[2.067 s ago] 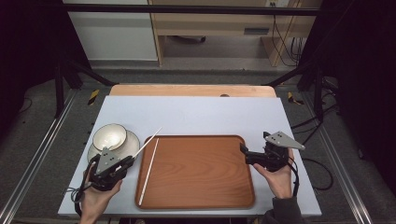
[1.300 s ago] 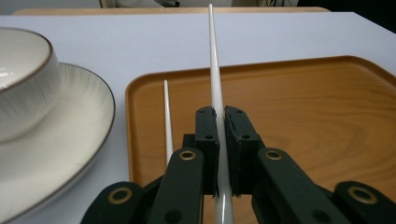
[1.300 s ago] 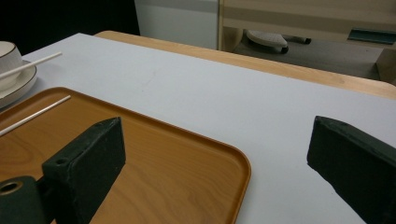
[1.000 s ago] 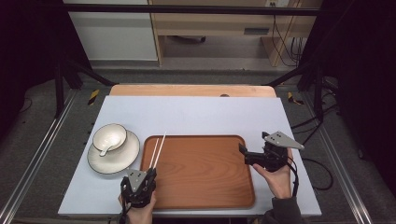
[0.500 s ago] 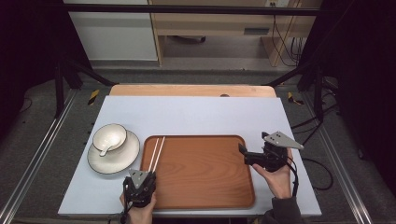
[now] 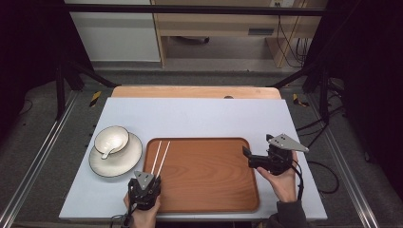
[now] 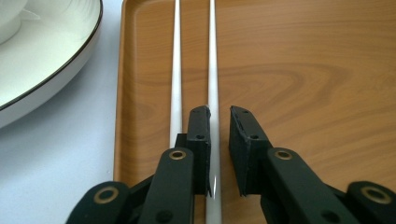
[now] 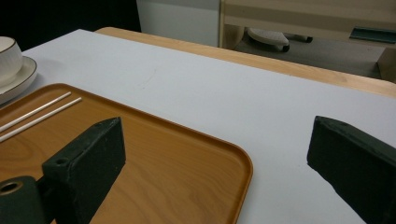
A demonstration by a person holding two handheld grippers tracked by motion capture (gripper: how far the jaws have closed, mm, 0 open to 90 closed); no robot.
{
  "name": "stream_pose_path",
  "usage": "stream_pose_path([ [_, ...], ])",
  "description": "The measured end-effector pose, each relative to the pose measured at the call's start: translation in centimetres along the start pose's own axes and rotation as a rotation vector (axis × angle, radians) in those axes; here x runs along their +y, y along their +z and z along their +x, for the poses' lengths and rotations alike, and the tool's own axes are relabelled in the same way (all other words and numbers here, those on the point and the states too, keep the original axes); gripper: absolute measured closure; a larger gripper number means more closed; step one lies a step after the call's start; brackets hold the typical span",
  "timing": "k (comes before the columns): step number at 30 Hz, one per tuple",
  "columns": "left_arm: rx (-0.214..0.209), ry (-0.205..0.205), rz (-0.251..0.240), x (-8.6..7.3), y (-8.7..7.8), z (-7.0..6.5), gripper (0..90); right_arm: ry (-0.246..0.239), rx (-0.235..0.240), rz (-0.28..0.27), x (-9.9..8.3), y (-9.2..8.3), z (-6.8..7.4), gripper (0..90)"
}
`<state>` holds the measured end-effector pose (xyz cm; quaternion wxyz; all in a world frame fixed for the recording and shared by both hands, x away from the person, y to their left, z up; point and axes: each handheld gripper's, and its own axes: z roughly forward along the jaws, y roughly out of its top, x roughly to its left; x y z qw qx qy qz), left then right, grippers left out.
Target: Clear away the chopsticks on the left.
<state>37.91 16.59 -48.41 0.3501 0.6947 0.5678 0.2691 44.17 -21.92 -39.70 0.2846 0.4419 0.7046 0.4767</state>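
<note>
1. High view: one wooden tray (image 6: 209, 180) lay on the pale table (image 6: 199, 114). Two white chopsticks (image 6: 160, 156) lay side by side inside the tray along its 9 o'clock wall, reaching from about its 10 o'clock corner toward 7 o'clock. The rest of the tray floor was bare wood. At 9 o'clock of the tray, just beside it, stood one white plate (image 6: 126, 161) carrying one white bowl (image 6: 111, 139); a spoon handle appeared to lean out of the bowl at 6 o'clock, too small to be sure. The left gripper (image 6: 144, 183) sat at the tray's 7 o'clock corner over the near ends of the chopsticks. The right gripper (image 6: 247, 156) was held at the tray's 3 o'clock rim.

2. Left gripper view: the left gripper (image 7: 219, 135) had its jaws slightly parted, having just been easing apart; one chopstick (image 7: 214, 70) ran between them, with a visible gap on one side, so it was not pinched. The second chopstick (image 7: 176, 70) lay just outside, at 9 o'clock. Both rested on the tray (image 7: 303, 70). The plate (image 7: 46, 65) rim showed at 10 o'clock.

3. Right gripper view: the right gripper (image 8: 217, 154) had its jaws spread wide with nothing between them, above the tray (image 8: 187, 158) corner. Two chopsticks (image 8: 39, 114) lay at 9 o'clock, the plate (image 8: 18, 79) and bowl (image 8: 8, 53) beyond.
</note>
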Motion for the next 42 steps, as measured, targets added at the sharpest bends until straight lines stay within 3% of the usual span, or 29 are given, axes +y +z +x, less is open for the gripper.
stream_pose_path([
  [3,-0.038,0.002,-0.027,0.3,-0.5,0.2,71.4,0.002,-0.001,-0.003,0.0,-0.1,-0.1,4.6],
  [6,-0.118,0.010,-0.079,1.5,-1.7,0.7,63.9,0.005,-0.004,-0.003,0.0,-0.1,-0.1,4.6],
  [10,-0.208,0.079,-0.120,3.8,-3.0,1.6,51.9,0.006,-0.004,-0.004,0.0,-0.1,-0.1,4.6],
  [13,-0.274,0.138,-0.117,5.6,-3.4,2.6,43.5,0.006,-0.004,-0.006,0.0,-0.1,-0.1,4.5],
  [16,-0.331,0.171,-0.132,7.2,-3.7,3.8,37.8,0.007,-0.008,-0.007,0.1,-0.2,-0.2,4.5],
  [22,-0.408,0.294,-0.099,8.6,-3.6,5.6,31.6,0.014,-0.015,-0.011,0.0,-0.3,-0.3,4.4],
  [27,-0.443,0.301,-0.110,8.0,-3.8,7.3,27.5,0.015,-0.026,-0.001,-0.1,-0.1,-0.5,4.0],
  [35,-0.401,0.289,-0.123,7.4,-3.8,9.9,25.3,0.016,-0.039,0.019,-0.5,0.1,-0.7,4.0],
  [42,-0.380,0.273,-0.139,7.3,-4.0,11.0,23.7,0.016,-0.051,0.038,-0.8,0.4,-1.1,3.9],
])
